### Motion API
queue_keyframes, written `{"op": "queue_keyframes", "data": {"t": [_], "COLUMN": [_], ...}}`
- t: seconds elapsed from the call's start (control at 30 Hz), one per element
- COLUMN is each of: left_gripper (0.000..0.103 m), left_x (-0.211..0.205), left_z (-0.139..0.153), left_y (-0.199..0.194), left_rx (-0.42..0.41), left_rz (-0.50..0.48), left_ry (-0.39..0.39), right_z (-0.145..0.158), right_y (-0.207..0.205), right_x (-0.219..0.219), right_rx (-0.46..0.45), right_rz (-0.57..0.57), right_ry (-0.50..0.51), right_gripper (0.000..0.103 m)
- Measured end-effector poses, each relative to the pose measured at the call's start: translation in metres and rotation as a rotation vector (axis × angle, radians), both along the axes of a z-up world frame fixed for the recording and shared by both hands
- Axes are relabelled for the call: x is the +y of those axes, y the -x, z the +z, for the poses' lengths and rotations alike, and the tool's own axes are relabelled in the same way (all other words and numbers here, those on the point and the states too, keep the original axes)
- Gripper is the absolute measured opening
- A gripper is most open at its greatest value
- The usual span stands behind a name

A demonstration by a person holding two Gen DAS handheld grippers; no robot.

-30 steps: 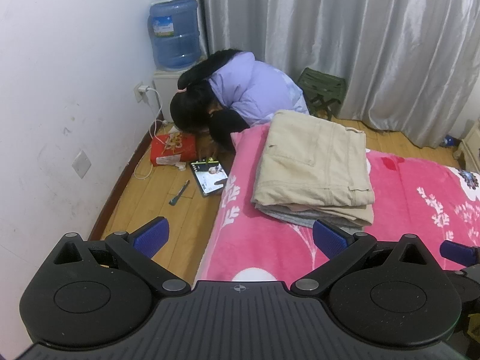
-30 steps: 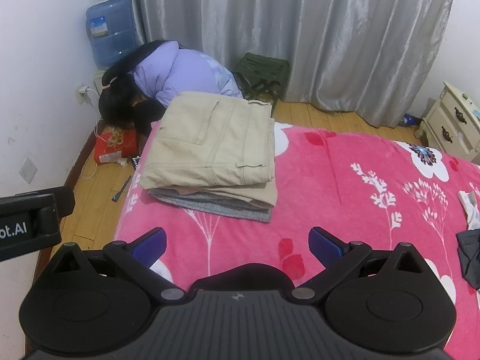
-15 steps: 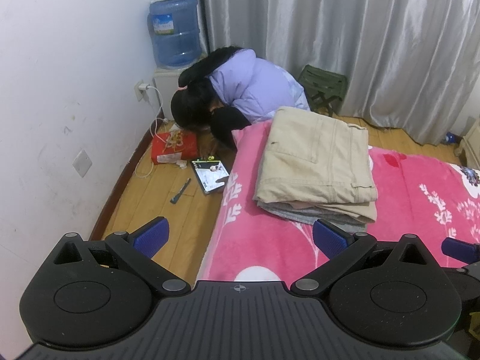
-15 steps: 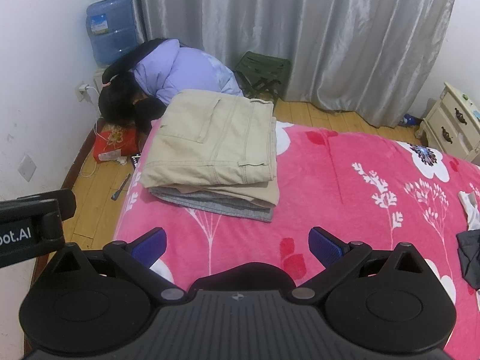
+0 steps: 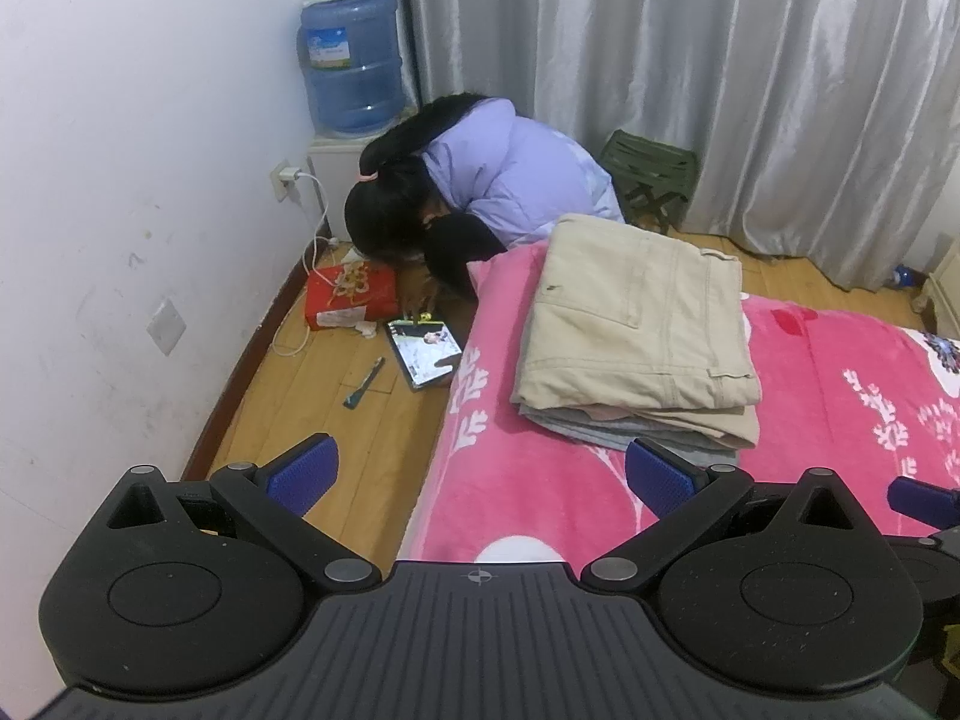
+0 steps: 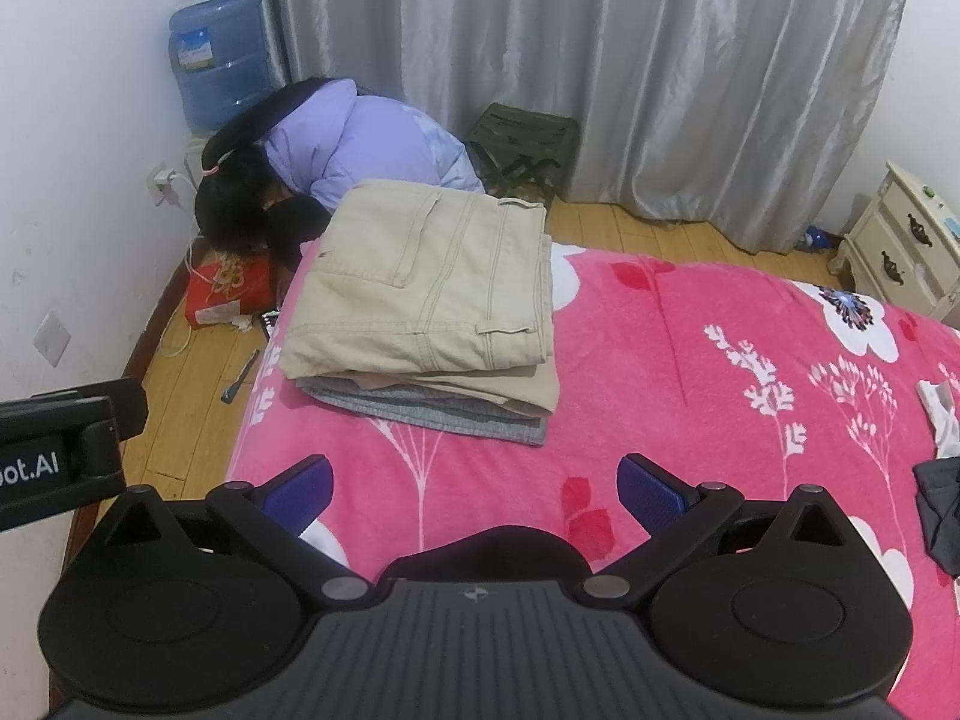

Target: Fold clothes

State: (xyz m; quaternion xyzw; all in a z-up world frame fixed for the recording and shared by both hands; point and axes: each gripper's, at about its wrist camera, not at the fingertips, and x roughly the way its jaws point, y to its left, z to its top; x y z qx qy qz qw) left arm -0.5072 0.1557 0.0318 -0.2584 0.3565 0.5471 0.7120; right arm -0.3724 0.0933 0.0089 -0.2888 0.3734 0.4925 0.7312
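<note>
A stack of folded clothes, beige trousers [image 5: 636,324] [image 6: 420,294] on top of grey garments [image 6: 432,411], lies at the far left corner of the bed's pink flowered blanket [image 6: 690,360] [image 5: 540,480]. My left gripper [image 5: 479,474] is open and empty, held over the bed's left edge, short of the stack. My right gripper [image 6: 474,489] is open and empty above the blanket, just in front of the stack. At the right edge of the right wrist view lie a dark garment [image 6: 942,516] and a white one [image 6: 939,414], unfolded.
A person in a lilac jacket [image 5: 510,186] crouches on the wooden floor beside the bed corner, over a tablet [image 5: 425,351]. A red box [image 5: 351,297], water jug [image 5: 351,60], green stool [image 6: 522,141], white nightstand [image 6: 900,246] and grey curtain [image 6: 600,60] ring the bed.
Both grippers have drifted slightly; the stack sits a little further right in the left view. The crouching person's head has shifted a bit. Both grippers stay open.
</note>
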Motion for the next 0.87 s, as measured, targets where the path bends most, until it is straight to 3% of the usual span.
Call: {"op": "queue_keyframes", "data": {"t": [0.87], "left_gripper": [0.103], "left_x": [0.004], "left_z": [0.0007], "left_y": [0.0042], "left_rx": [-0.008], "left_rz": [0.002], "left_ry": [-0.001], "right_z": [-0.0009], "right_y": [0.0032], "right_x": [0.0048], "right_rx": [-0.012], "right_rz": [0.007], "right_ry": [0.007], "right_gripper": [0.103]}}
